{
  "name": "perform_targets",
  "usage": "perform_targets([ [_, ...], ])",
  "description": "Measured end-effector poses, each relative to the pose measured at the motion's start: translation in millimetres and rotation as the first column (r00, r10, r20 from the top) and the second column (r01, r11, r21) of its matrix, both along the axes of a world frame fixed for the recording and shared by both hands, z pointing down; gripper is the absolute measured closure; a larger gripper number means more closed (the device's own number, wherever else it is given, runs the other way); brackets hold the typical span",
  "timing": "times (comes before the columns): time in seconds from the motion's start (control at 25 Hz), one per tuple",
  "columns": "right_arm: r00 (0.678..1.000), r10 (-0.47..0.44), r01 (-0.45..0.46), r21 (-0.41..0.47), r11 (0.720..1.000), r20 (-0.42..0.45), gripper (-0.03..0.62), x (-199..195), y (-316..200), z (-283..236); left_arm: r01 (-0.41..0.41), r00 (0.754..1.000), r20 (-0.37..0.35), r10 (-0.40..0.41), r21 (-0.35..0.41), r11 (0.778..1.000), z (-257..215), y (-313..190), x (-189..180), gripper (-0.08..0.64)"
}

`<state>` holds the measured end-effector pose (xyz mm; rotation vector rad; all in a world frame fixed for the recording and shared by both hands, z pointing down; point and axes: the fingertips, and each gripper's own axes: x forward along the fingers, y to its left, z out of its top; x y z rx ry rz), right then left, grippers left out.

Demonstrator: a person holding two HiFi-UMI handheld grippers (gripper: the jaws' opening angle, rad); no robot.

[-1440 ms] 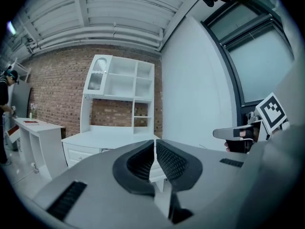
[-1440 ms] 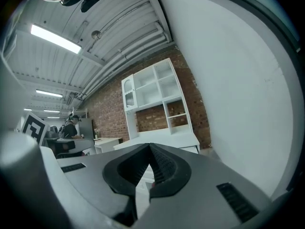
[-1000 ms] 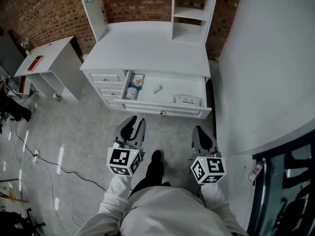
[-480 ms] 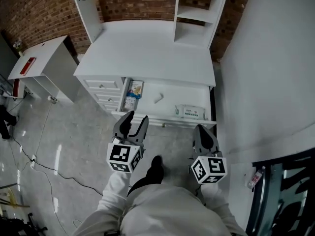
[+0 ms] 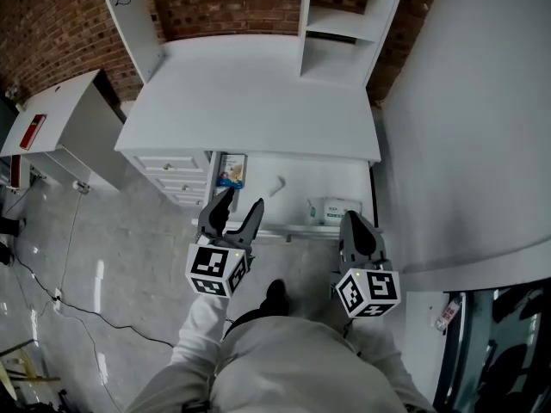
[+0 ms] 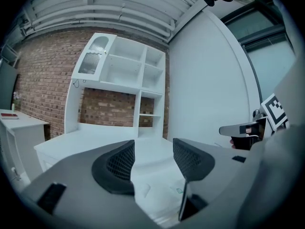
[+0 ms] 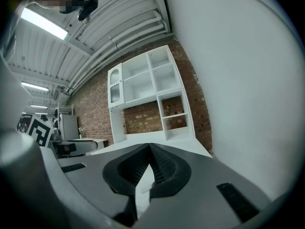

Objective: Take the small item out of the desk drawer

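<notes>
The white desk (image 5: 258, 101) has its wide drawer (image 5: 297, 229) pulled out below the top. A small white stick-like item (image 5: 276, 184) lies on the drawer floor near the middle. My left gripper (image 5: 241, 202) hovers over the drawer's front left corner, short of the item. Its jaws are opening, and nothing is between them, as the left gripper view (image 6: 152, 159) also shows. My right gripper (image 5: 356, 224) is at the drawer's front right, with its jaws shut on nothing (image 7: 149, 150).
A colourful packet (image 5: 231, 170) lies at the drawer's left end and a white wipes pack (image 5: 331, 208) at its right. Small drawers (image 5: 176, 175) stack to the left. A shelf hutch (image 5: 340, 24) stands at the back, a white wall (image 5: 465, 127) close on the right, a side table (image 5: 60, 127) far left.
The view has come closer, so the desk top now hides more of the drawer. The left gripper has advanced to the drawer front and its jaws have spread wider. The right gripper stays shut.
</notes>
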<state>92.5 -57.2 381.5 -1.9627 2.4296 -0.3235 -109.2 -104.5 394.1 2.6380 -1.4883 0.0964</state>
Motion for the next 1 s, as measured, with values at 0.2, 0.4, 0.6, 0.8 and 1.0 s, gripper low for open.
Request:
perform_targets([
  [0.2,1.0,0.018,-0.018,-0.002,1.0,-0.007,0.565,-3,-23,1,-0.018,1.0,0.006,0.018,-0.008,1.0,5,-29,-4,0.305],
  [0.4,0.999,0.031,-0.031,-0.01,0.999,-0.008,0.565,-3,-39,3,-0.032,0.999,0.012,0.033,-0.024,0.999,13,-47,-4,0.302],
  [0.6,0.999,0.035,-0.035,-0.006,0.999,-0.01,0.565,-1,-53,2,-0.043,0.999,0.024,0.044,-0.033,0.999,19,-62,1,0.302],
  [0.8,0.999,0.039,-0.039,0.001,0.999,-0.003,0.565,6,-69,2,-0.051,0.998,0.035,0.053,-0.045,0.998,25,-76,8,0.296],
  [1.0,0.999,0.037,-0.037,0.012,0.999,0.004,0.565,8,-89,-2,-0.049,0.998,0.048,0.051,-0.054,0.997,25,-93,8,0.296],
])
